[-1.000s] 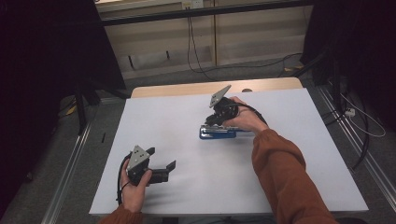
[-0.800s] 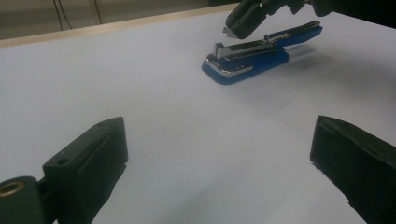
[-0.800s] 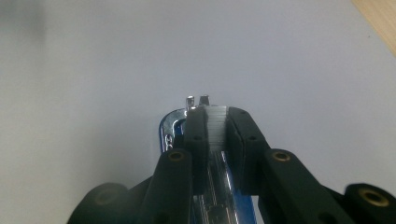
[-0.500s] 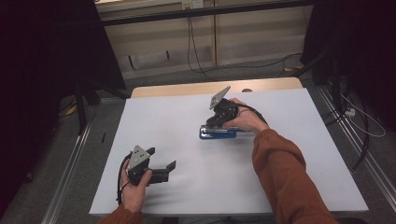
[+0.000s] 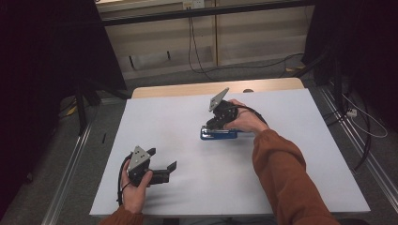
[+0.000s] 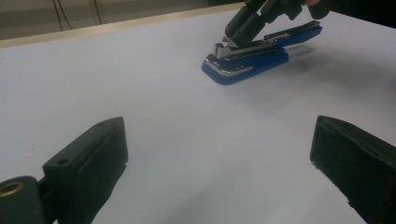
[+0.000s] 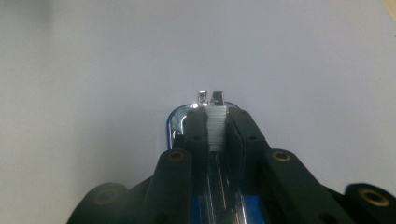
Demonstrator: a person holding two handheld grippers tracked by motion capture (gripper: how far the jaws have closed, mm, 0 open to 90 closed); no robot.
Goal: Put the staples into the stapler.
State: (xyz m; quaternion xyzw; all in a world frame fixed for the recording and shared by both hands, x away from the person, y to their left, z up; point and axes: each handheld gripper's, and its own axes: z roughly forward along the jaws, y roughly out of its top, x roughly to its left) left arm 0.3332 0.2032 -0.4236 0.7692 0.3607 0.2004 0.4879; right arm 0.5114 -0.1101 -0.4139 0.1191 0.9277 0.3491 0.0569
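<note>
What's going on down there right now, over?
Right gripper shut on a strip of staples in the open blue stapler. Left gripper open, apart, low over the white table. Nothing between them.

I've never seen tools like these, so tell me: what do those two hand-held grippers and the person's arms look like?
Both are black. The left gripper and right gripper each carry a grey three-cornered plate on top and trail a black cable. Each ends in two blocky black jaws; brass-coloured screw holes show in the gripper views. The person wears rust-orange long sleeves.
</note>
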